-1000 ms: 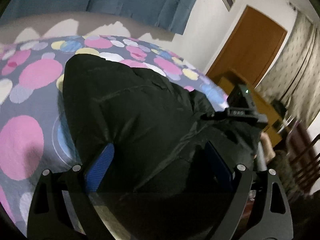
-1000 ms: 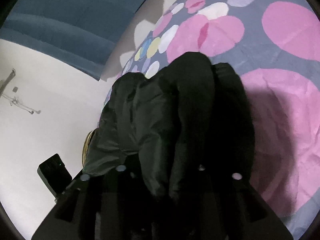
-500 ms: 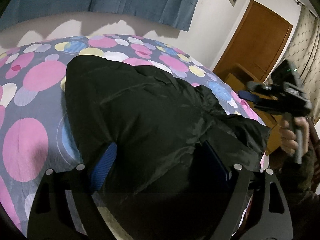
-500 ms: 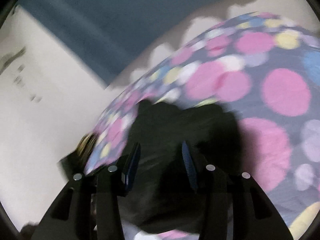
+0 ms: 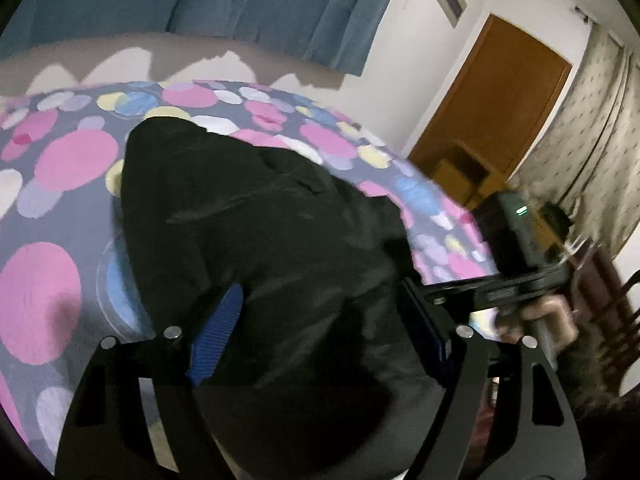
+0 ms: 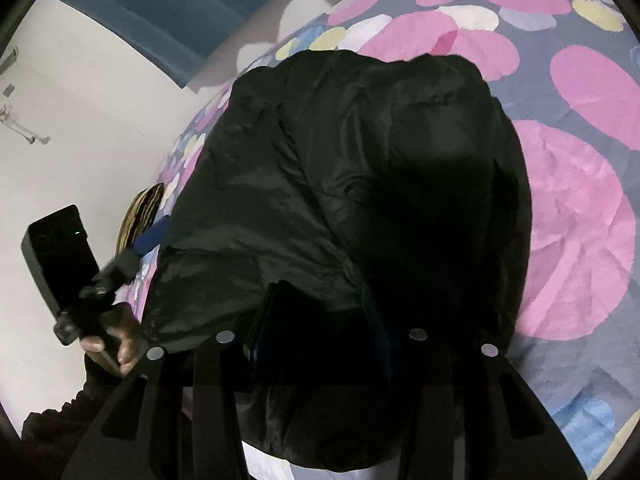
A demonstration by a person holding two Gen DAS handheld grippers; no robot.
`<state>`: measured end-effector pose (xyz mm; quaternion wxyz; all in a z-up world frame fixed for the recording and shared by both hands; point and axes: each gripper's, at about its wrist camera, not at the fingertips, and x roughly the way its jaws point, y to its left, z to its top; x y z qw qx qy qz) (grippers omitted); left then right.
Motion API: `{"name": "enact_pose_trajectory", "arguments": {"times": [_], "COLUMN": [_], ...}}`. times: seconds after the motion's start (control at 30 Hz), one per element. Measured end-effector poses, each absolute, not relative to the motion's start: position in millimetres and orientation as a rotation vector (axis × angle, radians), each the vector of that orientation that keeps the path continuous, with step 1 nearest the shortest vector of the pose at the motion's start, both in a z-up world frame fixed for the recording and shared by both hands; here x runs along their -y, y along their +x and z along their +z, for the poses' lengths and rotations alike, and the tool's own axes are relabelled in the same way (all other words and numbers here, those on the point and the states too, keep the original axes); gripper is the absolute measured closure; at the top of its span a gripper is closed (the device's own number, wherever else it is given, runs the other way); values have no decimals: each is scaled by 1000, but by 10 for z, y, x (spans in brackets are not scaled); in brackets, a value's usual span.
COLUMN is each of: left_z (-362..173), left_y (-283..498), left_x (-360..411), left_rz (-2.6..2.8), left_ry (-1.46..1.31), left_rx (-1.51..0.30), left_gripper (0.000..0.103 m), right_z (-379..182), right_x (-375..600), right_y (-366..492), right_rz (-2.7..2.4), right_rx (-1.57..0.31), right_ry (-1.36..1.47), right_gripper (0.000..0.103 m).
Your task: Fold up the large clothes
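A black puffy jacket (image 5: 260,220) lies folded in a broad heap on the bed's polka-dot sheet (image 5: 60,160). My left gripper (image 5: 320,336) straddles its near edge; the jaws are closing, with fabric between the blue pads (image 5: 216,336) but no clear pinch. In the right wrist view the jacket (image 6: 360,160) fills the middle of the sheet (image 6: 580,220). My right gripper (image 6: 318,332) sits over the near hem with its jaws closing and dark fabric in the gap. A hand (image 6: 116,344) holds the left gripper at the lower left.
Blue curtains (image 5: 240,0) hang behind the bed. A wooden door (image 5: 492,112) and a low wooden cabinet (image 5: 460,168) stand at the right, with a dark chair (image 5: 616,292) beyond the bed's edge. A white wall (image 6: 80,100) is left of the bed.
My right gripper let go of the bunched folds, swung up and away, then came back down onto the jacket's near edge. The jacket now lies wider and flatter. The left jaws have narrowed.
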<state>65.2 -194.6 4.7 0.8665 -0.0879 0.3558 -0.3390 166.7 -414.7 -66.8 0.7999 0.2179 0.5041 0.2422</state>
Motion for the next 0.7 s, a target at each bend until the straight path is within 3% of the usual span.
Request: {"name": "enact_pose_trajectory", "arguments": {"times": [0.27,0.7], "left_z": [-246,-343], "left_y": [855,859], "left_x": [2033,2111], "left_rz": [-722,-696], "left_ry": [-156,-139], "left_rx": [-853,-837], "left_gripper": [26,26], "right_z": [-872,-902], "right_x": [4102,4097], "right_y": [1783,1787], "right_rz": [538,537], "right_rx": [-1081,-1057], "right_ry": [506,515], "right_gripper": [62,63]}}
